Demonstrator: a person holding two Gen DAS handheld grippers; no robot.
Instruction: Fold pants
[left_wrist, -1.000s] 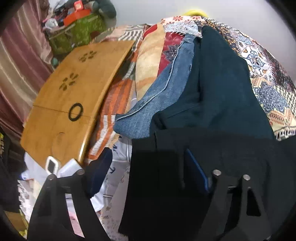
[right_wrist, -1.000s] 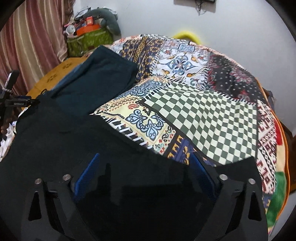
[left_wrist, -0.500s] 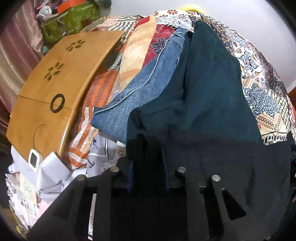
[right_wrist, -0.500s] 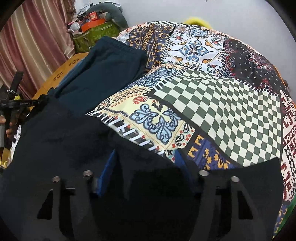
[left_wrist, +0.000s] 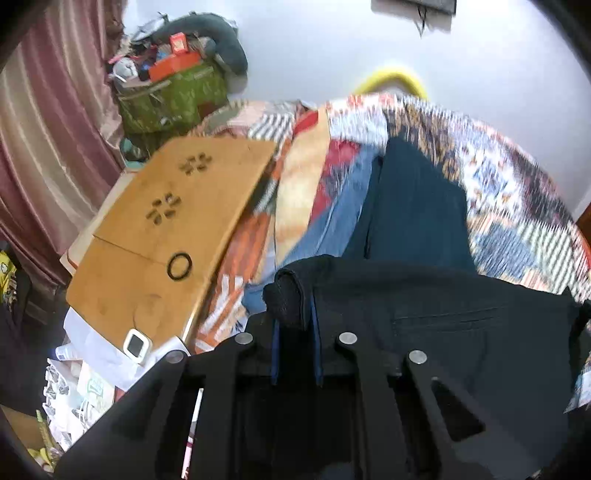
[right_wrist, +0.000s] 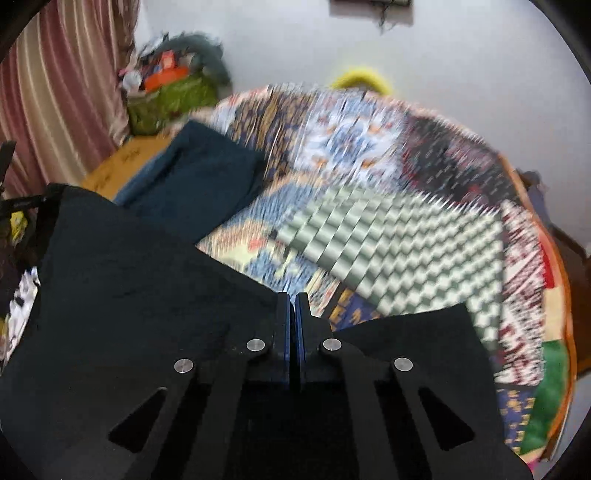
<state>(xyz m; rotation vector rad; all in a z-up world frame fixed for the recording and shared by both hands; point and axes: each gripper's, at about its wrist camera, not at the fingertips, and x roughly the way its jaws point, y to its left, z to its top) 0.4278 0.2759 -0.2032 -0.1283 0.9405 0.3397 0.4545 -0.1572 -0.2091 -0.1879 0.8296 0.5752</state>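
Pants (left_wrist: 461, 332) (black) are clamped by left hand-held gripper (left_wrist: 295, 325) and right hand-held gripper (right_wrist: 294, 314).

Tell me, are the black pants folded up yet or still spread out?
Still spread out. The black pants lie wide across the patchwork bedspread, and the left gripper and right gripper each pinch an edge.

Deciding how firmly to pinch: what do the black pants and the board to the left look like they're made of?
Black pants: matte woven cloth, probably a cotton blend; a bunched corner shows fine weave, and a welt pocket is stitched in. Board: likely bamboo or wood, a smooth golden sheen with cut-out vents.
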